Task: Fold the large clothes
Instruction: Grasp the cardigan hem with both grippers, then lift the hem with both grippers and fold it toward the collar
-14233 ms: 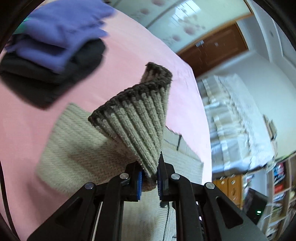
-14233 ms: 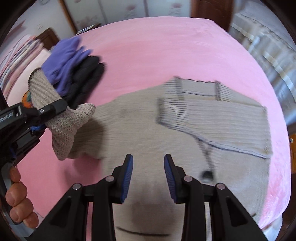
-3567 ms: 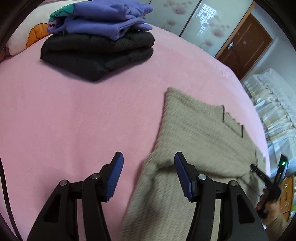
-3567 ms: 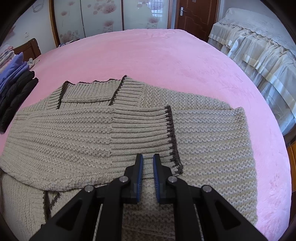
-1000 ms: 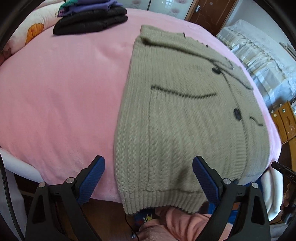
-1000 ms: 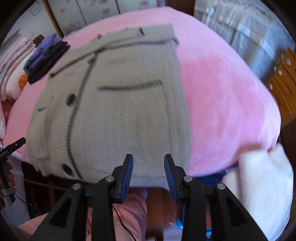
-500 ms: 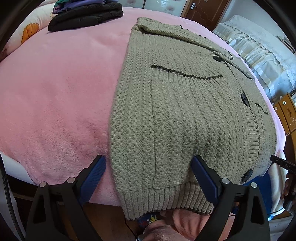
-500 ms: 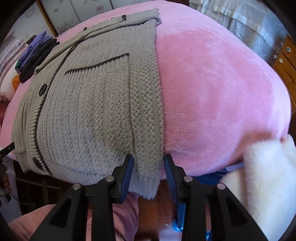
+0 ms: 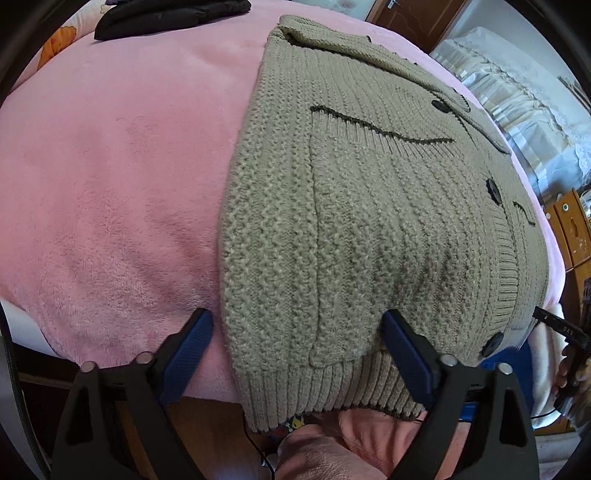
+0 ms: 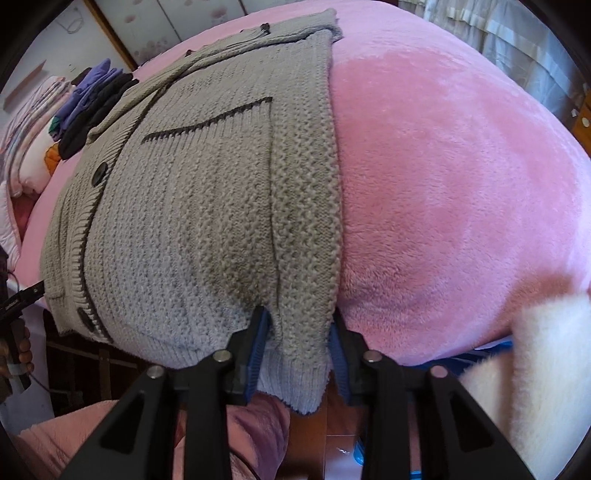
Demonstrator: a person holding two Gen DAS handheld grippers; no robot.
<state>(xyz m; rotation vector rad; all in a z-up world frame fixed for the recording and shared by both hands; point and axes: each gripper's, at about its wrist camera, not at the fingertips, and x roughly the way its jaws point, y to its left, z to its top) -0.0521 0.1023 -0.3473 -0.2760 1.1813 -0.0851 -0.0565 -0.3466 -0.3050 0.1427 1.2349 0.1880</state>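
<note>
Left wrist view: the beige knitted cardigan fills the centre and right of the frame, lying buttoned-side up on the pink blanket, with its ribbed hem hanging over the near edge at the bottom centre. A dark-trimmed pocket line crosses its upper middle, and dark buttons run down the right side. The left gripper sits at the bottom of the frame, its blue pads wide apart and closing; the hem's left corner lies between them, the right pad against the knit, the left pad just clear of the cardigan's edge over the pink blanket. A black folded garment lies at the upper left. At the right edge a hand holds the other tool. A pink-clad leg shows at the bottom centre

Right wrist view: the same cardigan covers the left and centre of the frame, the pink blanket the right. The right gripper is at the bottom centre, jaws narrow and closing, with the hem's right corner strip running down between the pads, which touch the knit on both sides. A stack of folded clothes, purple over black, lies at the upper left. A white fluffy cloth sits at the lower right
</note>
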